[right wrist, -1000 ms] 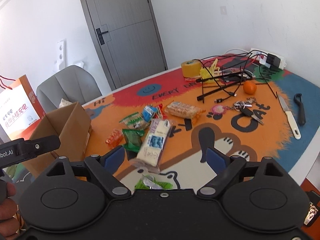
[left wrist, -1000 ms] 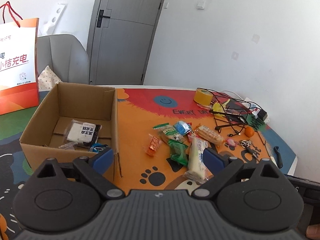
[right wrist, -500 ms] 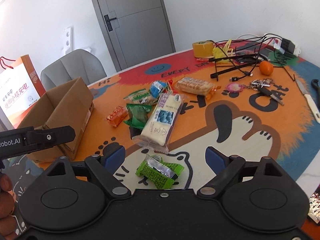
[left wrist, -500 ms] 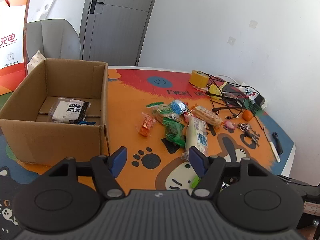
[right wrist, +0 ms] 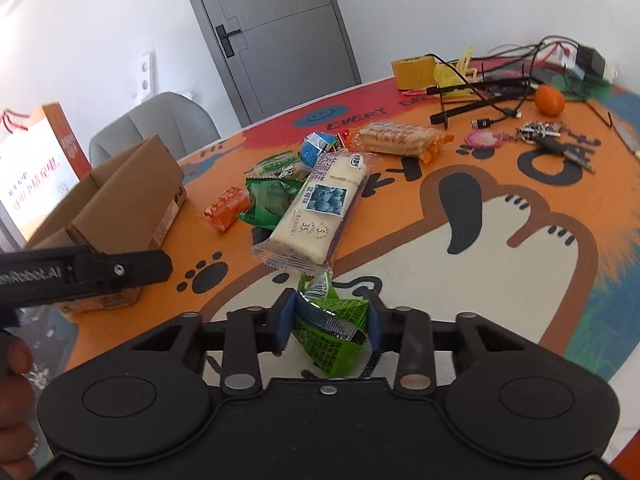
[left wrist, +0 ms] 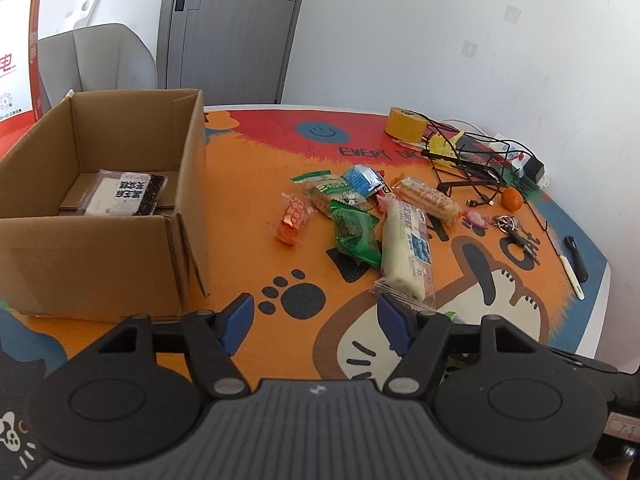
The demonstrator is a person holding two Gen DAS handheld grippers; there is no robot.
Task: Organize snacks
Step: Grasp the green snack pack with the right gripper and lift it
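Note:
My right gripper (right wrist: 330, 323) hangs low over the mat's near edge. Its jaws are closing, and both pads touch a crumpled green snack packet (right wrist: 334, 316) between them. Beyond it lie a long white cake packet (right wrist: 324, 208), another green packet (right wrist: 270, 202), an orange packet (right wrist: 226, 212), a blue one (right wrist: 316, 148) and a biscuit pack (right wrist: 396, 140). My left gripper (left wrist: 316, 322) stands open with nothing between its fingers, just right of the cardboard box (left wrist: 100, 248). A black-and-white packet (left wrist: 124, 198) lies in the box.
At the table's far right sit a tape roll (left wrist: 404, 124), tangled cables (left wrist: 472, 160), an orange fruit (left wrist: 512, 199), keys (left wrist: 516, 232) and a knife (left wrist: 574, 276). A grey chair (left wrist: 100, 60) and a paper bag (left wrist: 20, 60) stand behind the box.
Both grippers have sunk toward the table. The right jaws have closed from wide apart onto the green packet. The left jaws narrowed earlier and have since held.

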